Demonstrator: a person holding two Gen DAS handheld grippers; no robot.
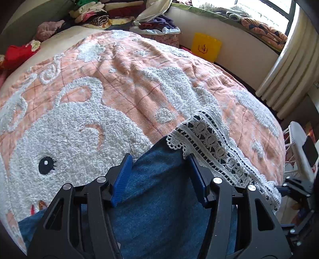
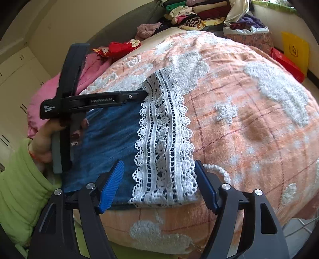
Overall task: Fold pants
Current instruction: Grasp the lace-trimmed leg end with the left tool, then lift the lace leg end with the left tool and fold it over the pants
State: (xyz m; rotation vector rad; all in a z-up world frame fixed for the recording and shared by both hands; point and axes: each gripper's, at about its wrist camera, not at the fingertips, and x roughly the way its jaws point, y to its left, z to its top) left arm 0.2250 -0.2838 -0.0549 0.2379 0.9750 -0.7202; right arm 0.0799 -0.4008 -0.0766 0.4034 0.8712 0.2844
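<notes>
The blue denim pants [image 2: 107,135] with a white lace hem [image 2: 165,143] lie flat on an orange bedspread with white fluffy patterns [image 2: 249,119]. My left gripper [image 1: 159,159] is open, its blue pads [image 1: 122,177] straddling the denim [image 1: 159,189] at the far end of the lace hem [image 1: 215,147]; it also shows in the right wrist view [image 2: 142,95] at the hem's far corner. My right gripper [image 2: 159,165] is open, its jaws astride the near end of the lace hem, not closed on it.
Piles of folded and loose clothes [image 2: 189,16] lie at the bed's far end. A red garment [image 2: 117,48] and pink bedding [image 2: 47,93] lie at the left. A yellow bag [image 1: 206,46] leans on the wall. Curtains [image 1: 287,65] hang at the right.
</notes>
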